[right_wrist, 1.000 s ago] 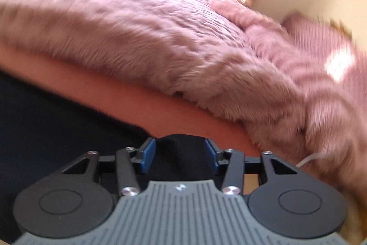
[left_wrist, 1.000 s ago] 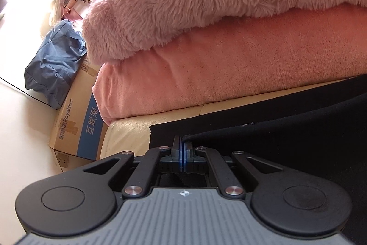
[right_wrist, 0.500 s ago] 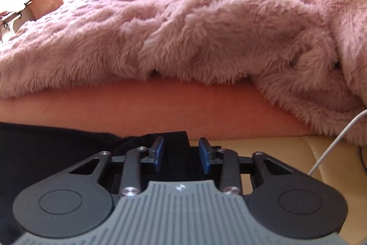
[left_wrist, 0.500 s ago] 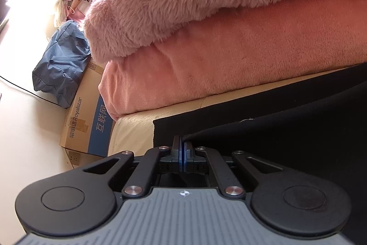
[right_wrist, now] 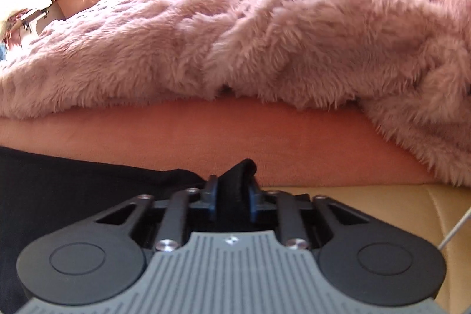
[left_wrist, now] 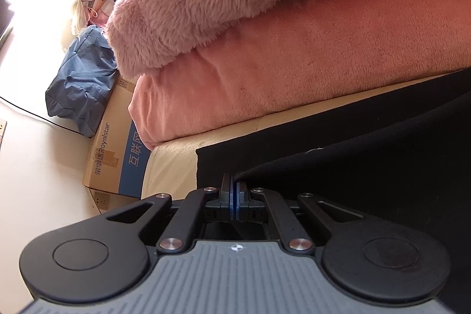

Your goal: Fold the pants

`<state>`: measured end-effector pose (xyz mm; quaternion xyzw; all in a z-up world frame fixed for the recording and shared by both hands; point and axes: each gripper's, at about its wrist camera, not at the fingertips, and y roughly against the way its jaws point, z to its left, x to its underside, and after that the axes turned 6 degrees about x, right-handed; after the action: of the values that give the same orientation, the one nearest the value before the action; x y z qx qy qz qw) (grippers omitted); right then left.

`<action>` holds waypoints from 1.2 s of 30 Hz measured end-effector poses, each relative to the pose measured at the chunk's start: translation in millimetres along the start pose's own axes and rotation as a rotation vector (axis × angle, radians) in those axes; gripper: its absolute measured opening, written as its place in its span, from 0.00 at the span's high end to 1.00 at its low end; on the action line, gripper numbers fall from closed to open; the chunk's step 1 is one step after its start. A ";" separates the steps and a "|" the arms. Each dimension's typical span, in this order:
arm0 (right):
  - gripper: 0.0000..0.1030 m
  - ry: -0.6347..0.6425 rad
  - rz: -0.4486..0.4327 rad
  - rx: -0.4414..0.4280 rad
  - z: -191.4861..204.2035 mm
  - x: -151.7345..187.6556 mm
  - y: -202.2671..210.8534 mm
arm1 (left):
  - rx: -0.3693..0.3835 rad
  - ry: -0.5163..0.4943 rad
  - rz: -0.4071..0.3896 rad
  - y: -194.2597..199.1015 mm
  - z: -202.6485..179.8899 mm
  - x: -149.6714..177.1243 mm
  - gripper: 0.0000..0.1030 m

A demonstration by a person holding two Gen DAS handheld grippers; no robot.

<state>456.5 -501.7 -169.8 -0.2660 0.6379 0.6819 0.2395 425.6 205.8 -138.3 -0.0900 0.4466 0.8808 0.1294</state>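
Note:
Black pants lie on the cream bed surface, one layer raised over another. My left gripper is shut, and the corner of the raised layer runs into its pads. In the right wrist view the pants spread to the left. My right gripper is closing its jaws on a bunched black fold that sticks up between the blue pads.
A fluffy pink blanket and a salmon blanket are piled just beyond the pants. A cardboard box and a blue bag stand off the bed's left edge. A white cable runs at the right.
The right gripper came down onto the end of the pants and its jaws closed from wide apart onto a fold of the fabric. The left gripper stayed shut and hardly moved.

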 end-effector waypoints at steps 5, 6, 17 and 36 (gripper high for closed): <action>0.99 -0.036 -0.117 0.044 -1.8 10.9 43.7 | 0.006 0.026 -0.033 7.1 6.3 3.6 0.99; 0.99 -0.039 -0.138 0.047 -0.5 12.5 52.5 | 0.006 0.032 -0.042 10.1 8.9 4.1 0.99; 1.00 -0.101 -0.068 0.238 -15.3 17.1 50.0 | 0.018 -0.013 -0.066 22.3 6.3 -13.7 0.99; 0.77 -0.032 -0.116 0.313 14.9 35.2 94.3 | 0.064 -0.041 -0.087 6.8 1.5 -11.6 0.78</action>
<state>366.6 -493.9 -122.5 -0.2509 0.7159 0.5635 0.3271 434.5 201.4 -129.1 -0.0870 0.4676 0.8612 0.1792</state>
